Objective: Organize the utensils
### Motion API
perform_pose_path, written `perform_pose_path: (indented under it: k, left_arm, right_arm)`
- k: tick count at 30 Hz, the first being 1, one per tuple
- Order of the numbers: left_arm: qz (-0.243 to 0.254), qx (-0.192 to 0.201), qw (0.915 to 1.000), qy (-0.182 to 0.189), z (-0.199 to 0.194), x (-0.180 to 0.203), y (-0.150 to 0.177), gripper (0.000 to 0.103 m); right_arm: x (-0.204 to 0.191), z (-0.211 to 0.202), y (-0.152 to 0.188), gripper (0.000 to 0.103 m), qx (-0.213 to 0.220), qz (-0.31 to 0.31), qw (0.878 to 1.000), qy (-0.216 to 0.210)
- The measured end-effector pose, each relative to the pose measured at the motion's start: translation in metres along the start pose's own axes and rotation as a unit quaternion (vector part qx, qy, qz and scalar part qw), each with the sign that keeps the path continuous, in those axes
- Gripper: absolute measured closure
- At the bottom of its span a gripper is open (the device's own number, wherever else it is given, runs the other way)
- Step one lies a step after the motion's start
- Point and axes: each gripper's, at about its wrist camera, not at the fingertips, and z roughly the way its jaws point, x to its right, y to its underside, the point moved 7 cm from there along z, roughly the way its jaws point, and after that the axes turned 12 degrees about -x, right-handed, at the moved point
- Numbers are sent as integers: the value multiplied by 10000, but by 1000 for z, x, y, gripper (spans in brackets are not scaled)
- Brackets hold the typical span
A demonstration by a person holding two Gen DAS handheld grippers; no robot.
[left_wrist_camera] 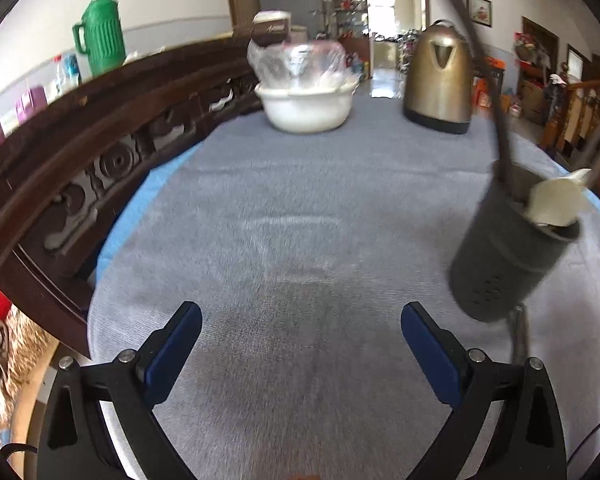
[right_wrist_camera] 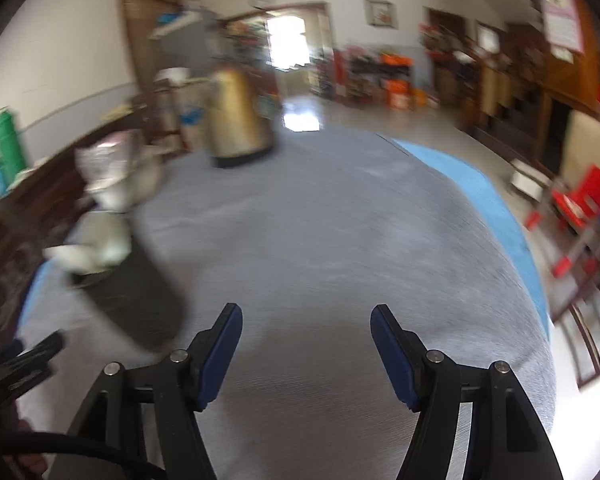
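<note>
A dark grey utensil holder [left_wrist_camera: 508,256] stands on the grey cloth at the right of the left wrist view. A white spoon [left_wrist_camera: 556,200] and a long dark-handled utensil [left_wrist_camera: 484,80] stick out of it. The same holder [right_wrist_camera: 132,292] shows blurred at the left of the right wrist view, with the white spoon [right_wrist_camera: 96,248] in it. My left gripper [left_wrist_camera: 302,320] is open and empty, left of the holder. My right gripper [right_wrist_camera: 306,320] is open and empty, right of the holder.
A white bowl with a plastic-wrapped dish [left_wrist_camera: 306,100] and a brass-coloured kettle [left_wrist_camera: 440,80] stand at the table's far end. A carved dark wooden bench back [left_wrist_camera: 80,152] runs along the left. A green jug [left_wrist_camera: 102,34] stands beyond it. The blue cloth edge [right_wrist_camera: 496,200] marks the table's right side.
</note>
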Motion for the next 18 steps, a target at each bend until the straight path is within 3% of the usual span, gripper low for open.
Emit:
perform_pose_path:
  k: [7, 18]
  left_arm:
    - [102, 302, 9995, -12, -47, 0, 8, 3]
    - [115, 831, 9964, -107, -123, -15, 27, 3]
  right_arm:
    - [-63, -59, 13, 33, 381, -667, 9958, -500]
    - [-99, -129, 33, 33, 899, -1001, 9890, -616]
